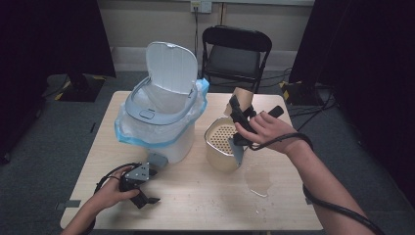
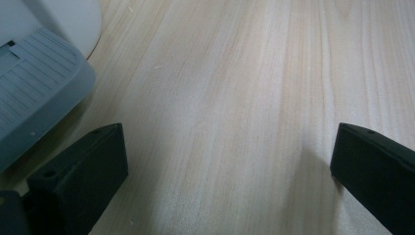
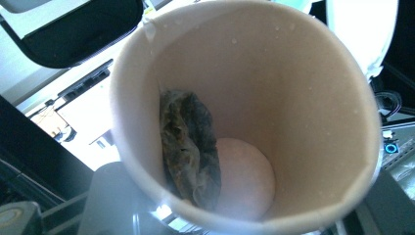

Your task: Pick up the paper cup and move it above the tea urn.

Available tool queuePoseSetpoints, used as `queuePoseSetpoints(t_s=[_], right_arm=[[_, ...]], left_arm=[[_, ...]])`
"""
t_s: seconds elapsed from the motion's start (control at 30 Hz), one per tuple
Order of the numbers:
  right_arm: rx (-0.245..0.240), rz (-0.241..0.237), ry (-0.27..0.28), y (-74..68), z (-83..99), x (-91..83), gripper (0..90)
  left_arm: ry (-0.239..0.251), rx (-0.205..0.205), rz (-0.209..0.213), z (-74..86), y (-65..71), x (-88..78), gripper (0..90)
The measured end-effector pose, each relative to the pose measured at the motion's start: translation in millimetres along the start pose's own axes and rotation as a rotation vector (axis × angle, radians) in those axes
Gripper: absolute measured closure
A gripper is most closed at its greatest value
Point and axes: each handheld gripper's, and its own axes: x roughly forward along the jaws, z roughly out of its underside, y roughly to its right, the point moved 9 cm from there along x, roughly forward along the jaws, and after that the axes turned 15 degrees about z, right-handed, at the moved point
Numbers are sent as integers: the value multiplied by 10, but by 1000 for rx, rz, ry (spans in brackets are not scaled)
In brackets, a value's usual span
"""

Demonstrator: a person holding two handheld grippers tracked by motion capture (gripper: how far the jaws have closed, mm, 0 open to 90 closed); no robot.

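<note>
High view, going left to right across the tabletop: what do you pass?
left gripper → white bin with its lid up → tan strainer pot → paper cup in the right gripper → puddle

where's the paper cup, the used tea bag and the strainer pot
paper cup [image 3: 303, 98], right gripper view, inner wall
used tea bag [image 3: 191, 147], right gripper view, wet middle, stuck to cup wall
strainer pot [image 1: 219, 134], high view, perforated insert

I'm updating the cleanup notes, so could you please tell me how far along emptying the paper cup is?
Done: the bin stands open, and liquid seems drained, with a puddle beside the strainer pot. In hand: the right gripper holds the paper cup tipped above the pot. Left: a wet tea bag clings inside, presumably bound for the bin.
</note>
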Motion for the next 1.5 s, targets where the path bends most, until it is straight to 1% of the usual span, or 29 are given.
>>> queuePoseSetpoints(t_s=[0.07,0.1,0.13,0.17,0.2,0.23,0.27,0.3,0.33,0.4,0.47,0.57,0.77,0.8,0.83,0.87,0.9,0.93,0.97,1.0,1.03,1.1,1.13,1.17,1.2,1.23,1.4,1.47,1.5], right_arm=[[-4,17,-2,29,4,-3,400],[12,46,-46,76,72,10,401],[49,47,-61,92,76,22,401],[-72,-16,51,-1,-131,-28,409],[-72,-16,51,-1,-131,-28,409],[2,-12,-17,-34,-26,-40,408],[2,-12,-17,-34,-26,-40,408],[17,2,-32,41,-4,-10,407],[13,12,-3,45,-34,-15,406],[2,25,6,45,-46,-23,405],[4,0,-1,11,-27,-15,403],[8,15,-12,5,-12,-21,400],[27,5,-29,15,72,-8,399],[68,-3,-31,1,77,-4,399],[108,-42,-30,-24,82,-12,398],[108,-42,-30,-24,82,-12,398],[214,-76,-37,-60,84,-6,398],[214,-76,-37,-60,84,-6,398],[297,-112,-52,-90,87,-16,397],[297,-112,-52,-90,87,-16,397],[396,-179,-57,-135,89,-15,396],[401,-170,-46,-121,95,7,395],[441,-198,-51,-148,103,12,395],[522,-238,-58,-185,101,15,395],[522,-238,-58,-185,101,15,395],[579,-272,-70,-218,103,9,395],[618,-308,-65,-267,83,1,394],[666,-342,-68,-306,79,-5,394],[666,-342,-68,-306,79,-5,394]], left_arm=[[2,0,0,-1,0,1,0],[-1,0,0,0,0,-1,0],[0,0,0,0,-1,0,0],[-1,0,-1,0,-1,-1,0],[-1,0,-1,0,-1,-1,0],[2,1,-1,-1,-1,0,0],[2,1,-1,-1,-1,0,0],[0,0,0,0,0,0,0],[0,0,0,0,0,0,0],[0,0,0,0,0,0,0],[1,1,-1,-1,-1,1,0],[-1,0,0,0,-1,-1,0],[0,0,-1,0,-1,-1,0],[0,0,-1,0,-1,-1,0],[1,1,-1,0,-1,0,0],[1,1,-1,0,-1,0,0],[-1,0,0,0,-1,-1,0],[-1,0,0,0,-1,-1,0],[-1,1,-1,0,-1,-1,0],[-1,1,-1,0,-1,-1,0],[-1,0,0,0,-1,-1,0],[0,0,0,0,0,0,0],[-1,0,0,0,-1,-1,0],[1,0,0,0,0,0,0],[1,0,0,0,0,0,0],[0,0,0,0,0,0,0],[-1,1,0,0,-1,0,0],[-1,1,0,0,-1,-1,0],[-1,1,0,0,-1,-1,0]])
